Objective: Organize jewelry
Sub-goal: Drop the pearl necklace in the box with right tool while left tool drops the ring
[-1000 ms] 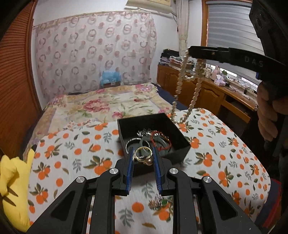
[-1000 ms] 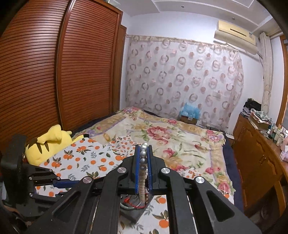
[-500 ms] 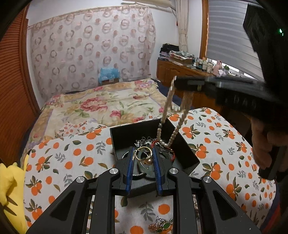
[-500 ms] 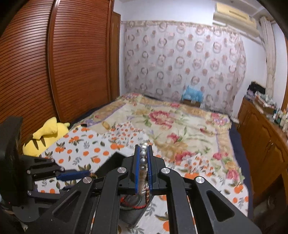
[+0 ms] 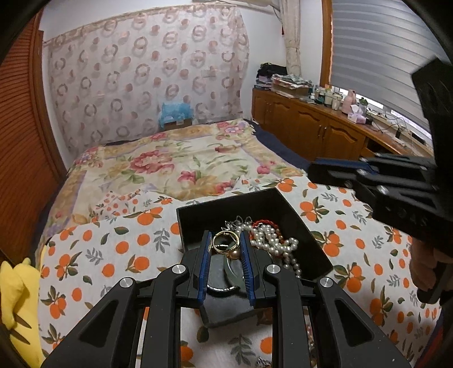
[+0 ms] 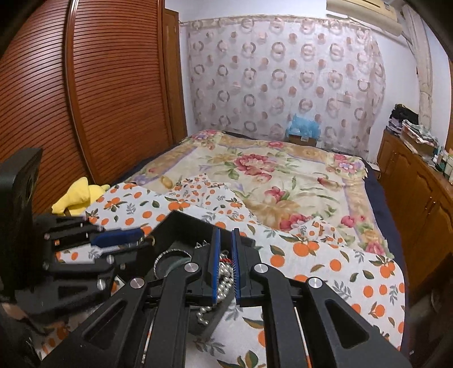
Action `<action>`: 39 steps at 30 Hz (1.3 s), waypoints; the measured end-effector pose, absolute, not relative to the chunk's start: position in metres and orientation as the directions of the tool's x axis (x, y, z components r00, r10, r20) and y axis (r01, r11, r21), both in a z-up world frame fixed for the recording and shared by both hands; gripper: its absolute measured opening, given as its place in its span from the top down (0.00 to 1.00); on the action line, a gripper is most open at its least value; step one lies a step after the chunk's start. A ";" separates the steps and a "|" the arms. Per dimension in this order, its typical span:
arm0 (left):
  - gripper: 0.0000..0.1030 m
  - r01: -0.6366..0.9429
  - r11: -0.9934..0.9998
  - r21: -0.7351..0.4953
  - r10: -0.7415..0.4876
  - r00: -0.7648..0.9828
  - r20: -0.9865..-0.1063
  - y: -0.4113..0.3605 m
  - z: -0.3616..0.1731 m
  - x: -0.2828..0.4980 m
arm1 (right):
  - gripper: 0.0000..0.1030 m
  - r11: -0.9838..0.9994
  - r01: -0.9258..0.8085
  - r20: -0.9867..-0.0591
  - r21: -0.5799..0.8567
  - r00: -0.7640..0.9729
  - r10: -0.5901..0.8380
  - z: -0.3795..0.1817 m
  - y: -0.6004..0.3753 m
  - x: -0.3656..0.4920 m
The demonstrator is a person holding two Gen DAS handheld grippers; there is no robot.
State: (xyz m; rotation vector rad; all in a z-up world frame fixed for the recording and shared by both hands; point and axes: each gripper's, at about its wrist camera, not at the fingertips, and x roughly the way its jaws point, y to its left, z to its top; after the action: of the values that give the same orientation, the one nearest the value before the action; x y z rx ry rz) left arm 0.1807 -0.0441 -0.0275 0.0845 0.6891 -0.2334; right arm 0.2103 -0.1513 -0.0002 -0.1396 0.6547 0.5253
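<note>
Open black box [image 5: 308, 243] on orange-print cloth, pearl necklace [image 5: 271, 240] heaped inside, gold rings [image 5: 225, 244] above it

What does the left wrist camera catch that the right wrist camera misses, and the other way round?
Only the left wrist view: the grey window blind, and a clear look at the gold ring with a pearl pinched in the left claw. Only the right wrist view: the white air conditioner high on the wall. Both: the open black box, the white pearl necklace in it, the orange-print cloth and the yellow plush toy.
</note>
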 end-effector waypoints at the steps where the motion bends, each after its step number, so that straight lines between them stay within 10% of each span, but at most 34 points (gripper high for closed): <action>1: 0.82 0.241 0.971 0.002 -0.184 0.747 -0.638 -0.045 -0.027 0.182 | 0.91 0.862 -0.506 -0.615 0.035 0.669 0.417 -0.002 -0.153 0.208; 7: 0.63 0.244 0.970 -0.001 -0.193 0.763 -0.616 -0.046 -0.019 0.178 | 0.91 0.861 -0.507 -0.615 0.034 0.669 0.418 -0.011 -0.165 0.192; 39: 0.62 0.250 0.966 -0.063 -0.224 0.691 -0.688 -0.011 -0.076 0.064 | 0.75 0.799 -0.590 -0.747 0.118 0.477 0.463 -0.089 -0.148 0.104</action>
State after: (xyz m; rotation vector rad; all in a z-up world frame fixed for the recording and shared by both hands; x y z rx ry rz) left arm 0.0644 -0.0107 -0.0758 0.0363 0.7636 -0.2646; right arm 0.1037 -0.1478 -0.0895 -0.1634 0.8586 0.6468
